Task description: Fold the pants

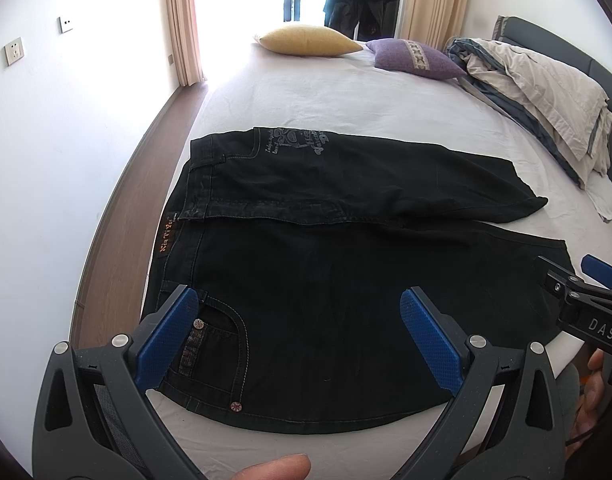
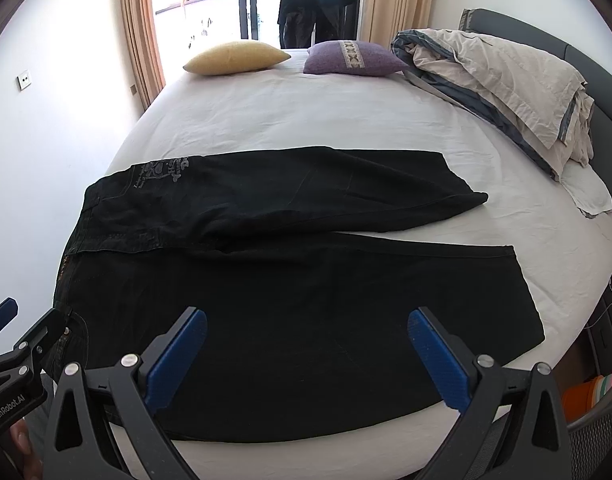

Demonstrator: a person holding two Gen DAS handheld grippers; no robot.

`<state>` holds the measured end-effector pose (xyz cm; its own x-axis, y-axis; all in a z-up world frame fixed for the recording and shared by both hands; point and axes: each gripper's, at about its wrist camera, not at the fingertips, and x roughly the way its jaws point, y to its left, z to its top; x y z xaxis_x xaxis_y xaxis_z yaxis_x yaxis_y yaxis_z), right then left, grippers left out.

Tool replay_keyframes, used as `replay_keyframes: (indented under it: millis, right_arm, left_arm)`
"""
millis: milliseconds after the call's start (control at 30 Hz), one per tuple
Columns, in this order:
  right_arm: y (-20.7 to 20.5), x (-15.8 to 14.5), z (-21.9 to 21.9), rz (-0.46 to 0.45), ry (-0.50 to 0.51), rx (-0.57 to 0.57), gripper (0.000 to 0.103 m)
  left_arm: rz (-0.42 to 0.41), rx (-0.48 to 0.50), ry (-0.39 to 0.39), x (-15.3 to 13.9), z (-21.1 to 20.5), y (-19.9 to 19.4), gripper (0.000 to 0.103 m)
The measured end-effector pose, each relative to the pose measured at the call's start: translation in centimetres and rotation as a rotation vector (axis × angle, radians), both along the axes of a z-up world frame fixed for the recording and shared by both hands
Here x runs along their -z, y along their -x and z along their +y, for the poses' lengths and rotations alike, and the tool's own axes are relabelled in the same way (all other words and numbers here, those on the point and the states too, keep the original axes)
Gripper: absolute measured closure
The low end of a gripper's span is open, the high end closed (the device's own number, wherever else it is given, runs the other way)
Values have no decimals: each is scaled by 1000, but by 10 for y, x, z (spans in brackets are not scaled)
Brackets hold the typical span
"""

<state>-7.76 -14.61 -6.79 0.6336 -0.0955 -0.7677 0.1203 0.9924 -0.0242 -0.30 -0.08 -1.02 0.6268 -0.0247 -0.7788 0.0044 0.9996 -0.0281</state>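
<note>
Both tools (image 1: pixel 298 332) (image 2: pixel 306 354) spread wide above pants (image 1: pixel 326 300)

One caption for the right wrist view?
Open right gripper above black pants spread on a white bed.

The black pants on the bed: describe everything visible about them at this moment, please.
The black pants look like dark denim with pale stitching, lying flat and unfolded on the white bed sheet. The waistband is at the left, with an orange-lettered label; both legs run rightward and part slightly toward the hems. The far half shows a grey printed graphic near the waist; the near half shows a front pocket with copper-coloured rivets. The left gripper and right gripper hover open over the near leg; contact cannot be confirmed.
</note>
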Motion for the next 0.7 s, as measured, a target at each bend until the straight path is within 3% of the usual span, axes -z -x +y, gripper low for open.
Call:
replay_keyframes:
  millis: [267, 400, 533, 700]
  right_arm:
    - [-1, 1, -4, 2, -12, -10, 0]
    - [-7, -2, -14, -21, -68, -81, 0]
    - [-24, -5, -26, -35, -123, -176, 0]
    - [-63, -11, -38, -57, -109, -306, 5]
  left_arm:
    - [0, 14, -15, 8, 0, -3, 0]
    - [-31, 54, 13, 4, 11, -17, 0]
    - [-42, 150, 49, -2, 28, -64, 0]
    - [-36, 222, -93, -3, 43, -149, 0]
